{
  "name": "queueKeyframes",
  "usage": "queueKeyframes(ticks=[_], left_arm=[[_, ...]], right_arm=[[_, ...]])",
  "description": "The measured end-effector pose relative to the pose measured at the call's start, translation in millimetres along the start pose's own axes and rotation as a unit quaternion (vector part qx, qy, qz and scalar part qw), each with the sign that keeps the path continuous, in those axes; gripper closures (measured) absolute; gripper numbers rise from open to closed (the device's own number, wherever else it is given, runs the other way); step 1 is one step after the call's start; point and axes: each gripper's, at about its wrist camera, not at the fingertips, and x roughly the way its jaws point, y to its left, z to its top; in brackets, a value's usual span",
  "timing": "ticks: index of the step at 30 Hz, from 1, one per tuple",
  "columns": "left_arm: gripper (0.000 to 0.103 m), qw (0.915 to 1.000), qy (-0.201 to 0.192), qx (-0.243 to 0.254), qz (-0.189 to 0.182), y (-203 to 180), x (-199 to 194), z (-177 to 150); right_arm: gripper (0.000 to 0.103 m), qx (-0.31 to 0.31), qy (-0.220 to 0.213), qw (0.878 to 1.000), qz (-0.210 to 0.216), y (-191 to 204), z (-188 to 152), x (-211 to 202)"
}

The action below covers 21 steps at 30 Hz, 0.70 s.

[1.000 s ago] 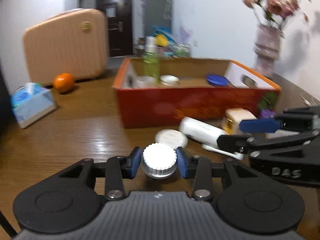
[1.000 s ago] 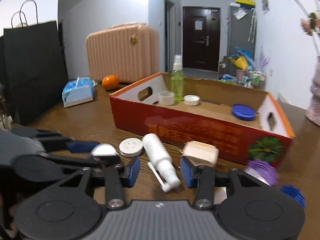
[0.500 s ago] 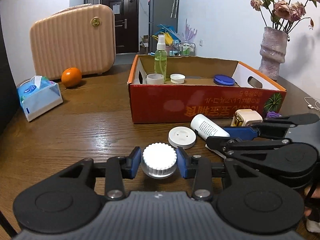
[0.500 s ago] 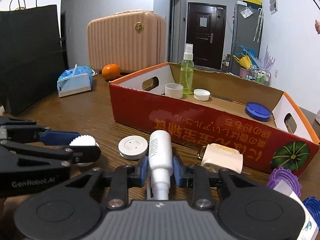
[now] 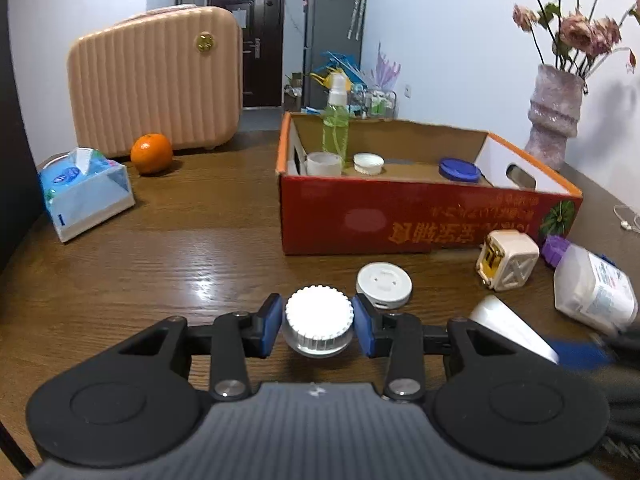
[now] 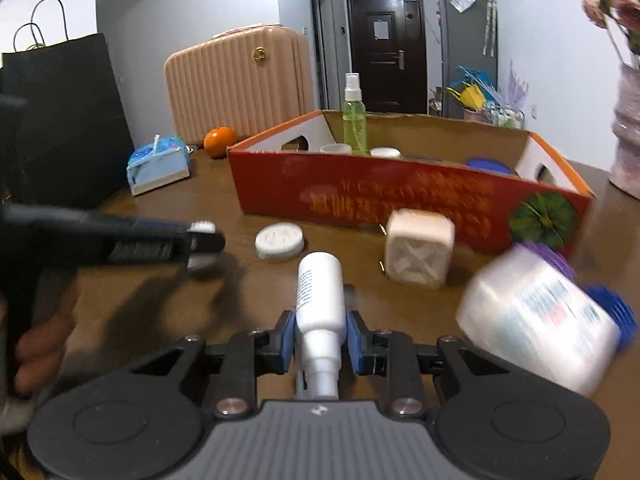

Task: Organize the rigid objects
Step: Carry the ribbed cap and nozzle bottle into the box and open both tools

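Note:
My left gripper (image 5: 319,326) is shut on a small jar with a ribbed white cap (image 5: 319,320), held just above the wooden table; the jar also shows in the right wrist view (image 6: 202,246). My right gripper (image 6: 320,338) is shut on a white spray bottle (image 6: 320,300) that points away from me; it also shows in the left wrist view (image 5: 512,330). The red cardboard box (image 5: 420,216) (image 6: 400,200) stands ahead, holding a green spray bottle (image 5: 335,128), a clear cup (image 5: 323,163), a white lid (image 5: 368,163) and a blue lid (image 5: 459,170).
On the table in front of the box lie a white round lid (image 5: 384,284) (image 6: 280,240), a cream plug adapter (image 5: 507,259) (image 6: 418,246), a white plastic jar (image 6: 532,316) and purple and blue lids. A tissue box (image 5: 86,192), an orange (image 5: 151,153) and a pink suitcase (image 5: 156,80) stand at the left; a vase (image 5: 554,108) stands at the right.
My right gripper closed on the white spray bottle and has moved with it, away to the right of the left gripper. The left gripper still holds the jar.

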Motion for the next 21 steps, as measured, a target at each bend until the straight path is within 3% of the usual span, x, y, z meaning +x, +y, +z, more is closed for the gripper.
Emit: queueKeyframes(ticks=[5, 14, 21], left_arm=[[0.064, 0.9999, -0.006, -0.009, -0.005, -6, -32, -4], [0.064, 0.9997, 0.003, -0.022, -0.013, -28, -97, -52], [0.064, 0.9996, -0.018, -0.016, -0.013, -32, -99, -34]], right_arm=[[0.077, 0.027, -0.002, 1.000, -0.016, -5, -32, -46], [0.077, 0.040, -0.035, 0.999, -0.010, -4, -63, -104], [0.077, 0.049, -0.073, 0.996, -0.018, -16, -53, -131]])
